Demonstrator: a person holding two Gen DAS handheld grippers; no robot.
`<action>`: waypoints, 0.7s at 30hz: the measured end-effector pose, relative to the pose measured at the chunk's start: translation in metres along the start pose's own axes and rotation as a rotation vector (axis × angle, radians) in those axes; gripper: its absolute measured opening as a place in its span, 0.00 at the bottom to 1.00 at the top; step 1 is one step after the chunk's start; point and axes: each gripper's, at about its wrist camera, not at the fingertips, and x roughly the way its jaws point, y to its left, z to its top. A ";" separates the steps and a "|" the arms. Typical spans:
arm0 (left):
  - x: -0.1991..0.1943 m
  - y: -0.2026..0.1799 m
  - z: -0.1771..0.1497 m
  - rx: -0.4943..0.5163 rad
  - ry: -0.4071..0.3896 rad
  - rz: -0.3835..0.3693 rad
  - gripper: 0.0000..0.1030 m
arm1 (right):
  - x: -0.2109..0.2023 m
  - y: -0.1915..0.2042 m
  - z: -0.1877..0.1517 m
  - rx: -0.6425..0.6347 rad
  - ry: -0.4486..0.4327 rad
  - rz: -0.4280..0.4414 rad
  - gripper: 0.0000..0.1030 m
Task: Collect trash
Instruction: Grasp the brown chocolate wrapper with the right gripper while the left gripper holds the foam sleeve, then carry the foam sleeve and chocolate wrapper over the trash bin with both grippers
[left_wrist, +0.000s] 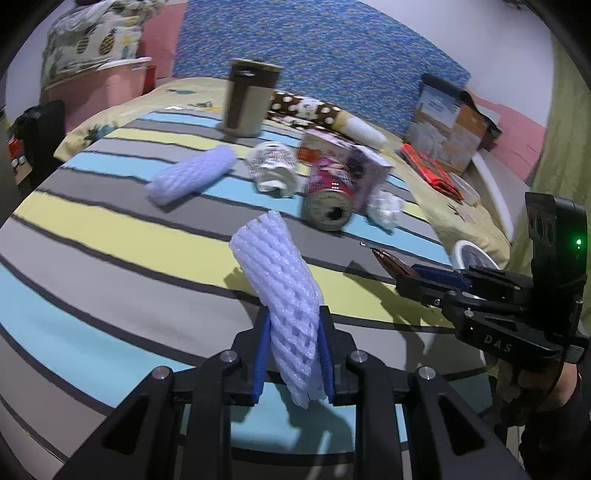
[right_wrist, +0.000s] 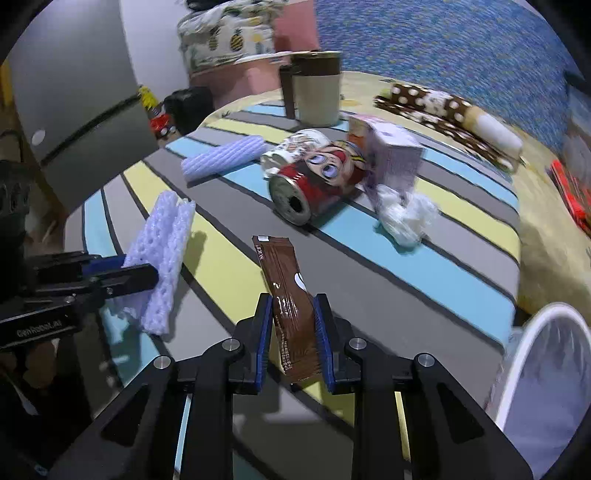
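My left gripper (left_wrist: 293, 354) is shut on a white foam fruit net (left_wrist: 280, 280), held above the striped bedspread; it shows at the left of the right wrist view as the foam net (right_wrist: 162, 254). My right gripper (right_wrist: 293, 339) is shut on a brown sachet wrapper (right_wrist: 286, 291), which sticks up between the blue pads. That gripper appears at the right of the left wrist view, with the wrapper tip (left_wrist: 388, 260) poking out. Further back lie a second foam net (left_wrist: 192, 173), a crumpled paper cup (left_wrist: 273, 166), a red can (right_wrist: 314, 184), a small carton (right_wrist: 391, 155) and crumpled white plastic (right_wrist: 402, 214).
A white bin with a liner (right_wrist: 546, 369) stands off the bed's right edge. A brown and beige mug (right_wrist: 314, 88) stands upright at the back, near a spotted roll (right_wrist: 450, 114). Boxes (left_wrist: 447, 125) and a red packet (left_wrist: 428, 166) lie at far right.
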 end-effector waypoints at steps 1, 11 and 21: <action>0.000 -0.005 0.000 0.008 0.001 -0.007 0.24 | -0.004 -0.003 -0.003 0.016 -0.006 -0.008 0.24; 0.010 -0.073 0.005 0.132 0.016 -0.098 0.24 | -0.048 -0.038 -0.036 0.179 -0.077 -0.080 0.24; 0.024 -0.145 0.016 0.256 0.022 -0.210 0.24 | -0.088 -0.086 -0.071 0.335 -0.141 -0.189 0.24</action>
